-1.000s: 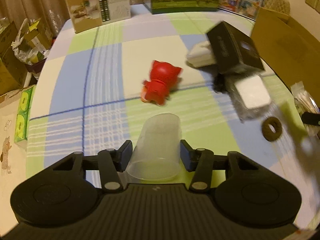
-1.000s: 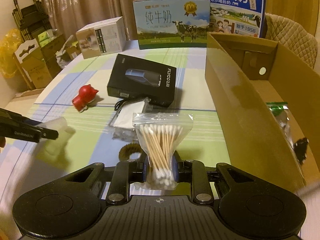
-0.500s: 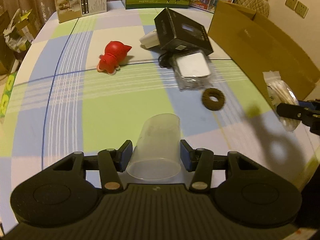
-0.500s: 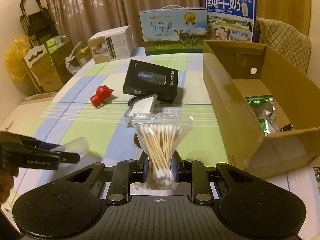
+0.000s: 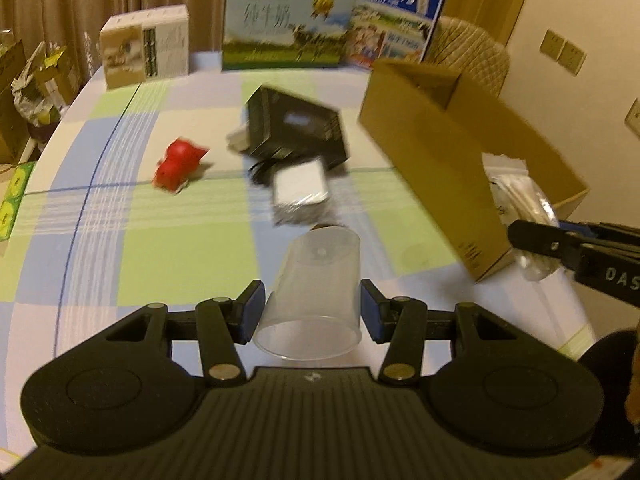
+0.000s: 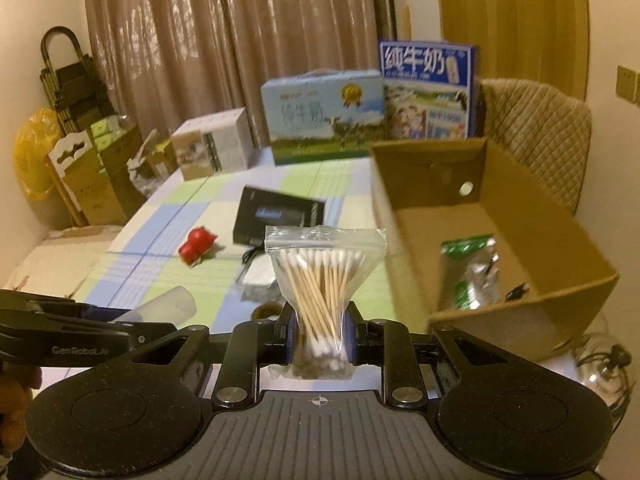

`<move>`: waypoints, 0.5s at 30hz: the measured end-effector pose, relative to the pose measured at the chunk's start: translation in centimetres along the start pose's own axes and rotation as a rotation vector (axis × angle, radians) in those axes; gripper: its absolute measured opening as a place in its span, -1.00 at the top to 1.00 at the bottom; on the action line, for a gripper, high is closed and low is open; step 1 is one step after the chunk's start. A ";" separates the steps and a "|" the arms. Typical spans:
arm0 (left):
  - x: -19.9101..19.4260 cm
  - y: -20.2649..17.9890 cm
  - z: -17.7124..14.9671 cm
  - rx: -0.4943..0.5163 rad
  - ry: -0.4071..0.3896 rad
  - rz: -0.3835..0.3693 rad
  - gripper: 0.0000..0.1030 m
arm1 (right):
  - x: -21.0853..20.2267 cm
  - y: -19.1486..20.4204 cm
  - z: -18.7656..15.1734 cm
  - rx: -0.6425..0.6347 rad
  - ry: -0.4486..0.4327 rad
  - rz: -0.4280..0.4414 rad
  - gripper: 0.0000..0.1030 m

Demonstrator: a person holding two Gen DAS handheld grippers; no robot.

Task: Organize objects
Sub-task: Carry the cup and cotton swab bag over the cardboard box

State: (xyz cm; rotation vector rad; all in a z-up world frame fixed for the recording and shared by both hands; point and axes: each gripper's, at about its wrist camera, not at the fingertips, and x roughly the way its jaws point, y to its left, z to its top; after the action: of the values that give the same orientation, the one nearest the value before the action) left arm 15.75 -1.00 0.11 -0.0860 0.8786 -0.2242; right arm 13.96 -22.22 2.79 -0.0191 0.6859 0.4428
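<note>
Checked cloth covers the table, where a red toy and black box lie left of the carton. Above it, the left gripper clamps a clear cup; the right gripper pinches a swab bag.

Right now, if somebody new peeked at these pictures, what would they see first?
Probably the bag of cotton swabs pinched upright in the right tool, just beside the open cardboard box. Next, the clear plastic cup gripped sideways in the left tool. Then the little red toy lying on the checked tablecloth.
</note>
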 end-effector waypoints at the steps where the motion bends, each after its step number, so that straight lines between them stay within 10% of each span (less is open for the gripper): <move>1: -0.3 -0.6 0.3 -0.004 -0.008 -0.007 0.11 | -0.3 -0.4 0.3 -0.003 -0.006 -0.005 0.61; 15: -1.8 -8.3 3.3 0.029 -0.065 -0.103 0.11 | -3.8 -7.2 2.5 -0.013 -0.059 -0.081 0.61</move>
State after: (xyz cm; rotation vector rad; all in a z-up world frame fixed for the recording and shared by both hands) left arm 15.83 -8.73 4.97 -0.1109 0.8067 -0.3282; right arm 15.77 -29.80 6.14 -0.0456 0.6220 0.3687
